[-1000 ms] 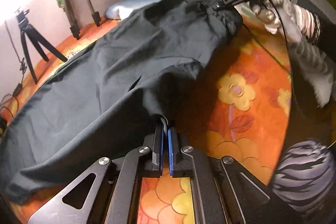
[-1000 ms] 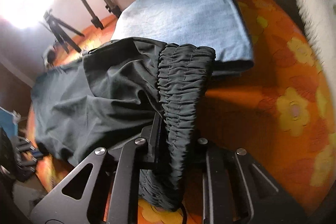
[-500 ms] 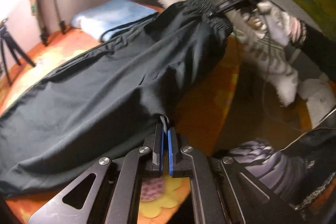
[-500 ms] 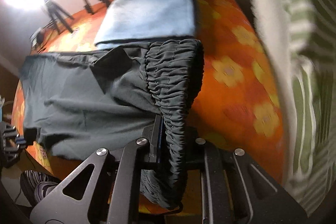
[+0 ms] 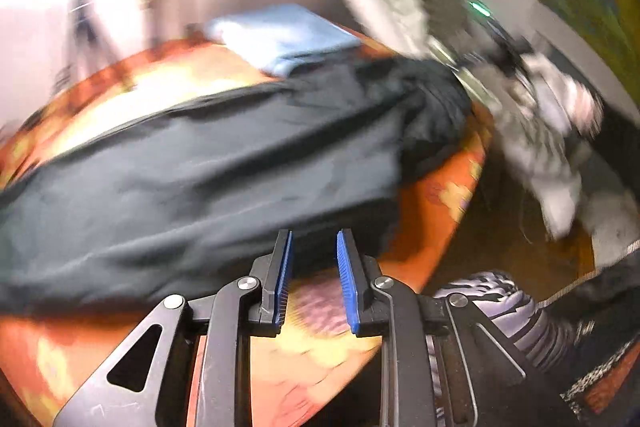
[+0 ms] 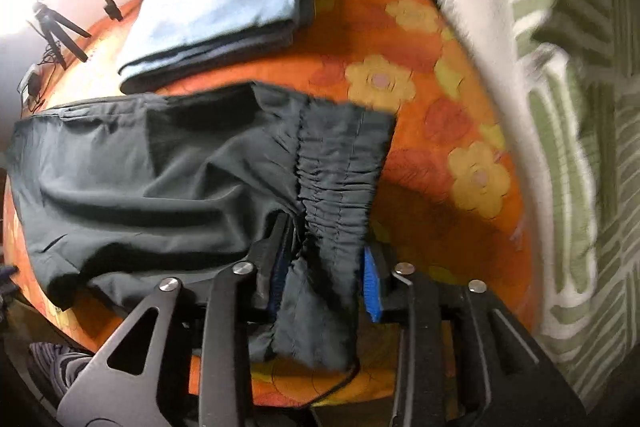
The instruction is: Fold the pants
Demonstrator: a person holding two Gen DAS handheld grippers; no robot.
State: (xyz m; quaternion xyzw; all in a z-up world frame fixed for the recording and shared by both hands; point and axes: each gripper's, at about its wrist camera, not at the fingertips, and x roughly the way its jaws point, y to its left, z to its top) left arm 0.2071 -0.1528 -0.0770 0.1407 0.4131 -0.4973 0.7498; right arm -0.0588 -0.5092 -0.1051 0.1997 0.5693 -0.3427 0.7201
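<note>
Left tongs (image 5: 313,247): we hold them with jaws parted, the blue pads (image 5: 285,269) facing each other across a clear gap, nothing gripped between them; black linkage arms spread below.

Right tongs (image 6: 326,251): we hold them with jaws spread wide, one blue pad (image 6: 371,281) exposed at the right, the other half covered by dark cloth that drapes through the gap; neither pad presses on it.

Right tongs, seen from the left wrist (image 5: 476,67): blurred, raised at upper right, in our gloved right hand (image 5: 560,99).

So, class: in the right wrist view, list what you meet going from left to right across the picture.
small tripod → dark pants → elastic waistband → orange flowered cover → green striped blanket
</note>
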